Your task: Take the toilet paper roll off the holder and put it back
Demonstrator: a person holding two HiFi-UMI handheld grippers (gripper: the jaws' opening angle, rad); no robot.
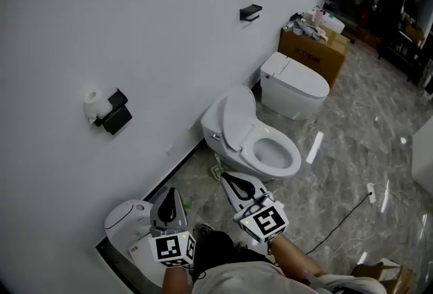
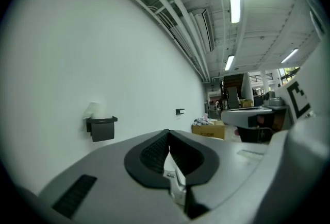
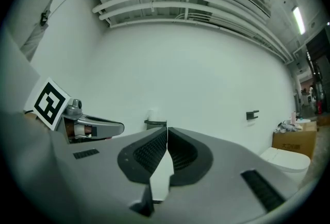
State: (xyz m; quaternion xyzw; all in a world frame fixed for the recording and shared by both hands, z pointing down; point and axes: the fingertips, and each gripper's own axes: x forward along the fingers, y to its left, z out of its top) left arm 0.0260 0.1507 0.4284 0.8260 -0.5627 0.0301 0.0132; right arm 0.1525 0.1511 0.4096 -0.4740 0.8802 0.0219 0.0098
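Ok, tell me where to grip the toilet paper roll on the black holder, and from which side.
Probably pinch the toilet paper roll across its rounded white sides, coming in from the room, facing the wall: it shows above the black holder, so that part is bare.

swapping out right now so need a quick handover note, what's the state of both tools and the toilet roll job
Left tool: shut, nothing between the jaws.
Right tool: shut, also empty.
Toilet paper roll: on the black holder fixed to the white wall, well apart from both tools.
Done: nothing yet; the roll looks untouched.
Left: bring a tool up to the holder, open it, take the roll off, then put it back on.
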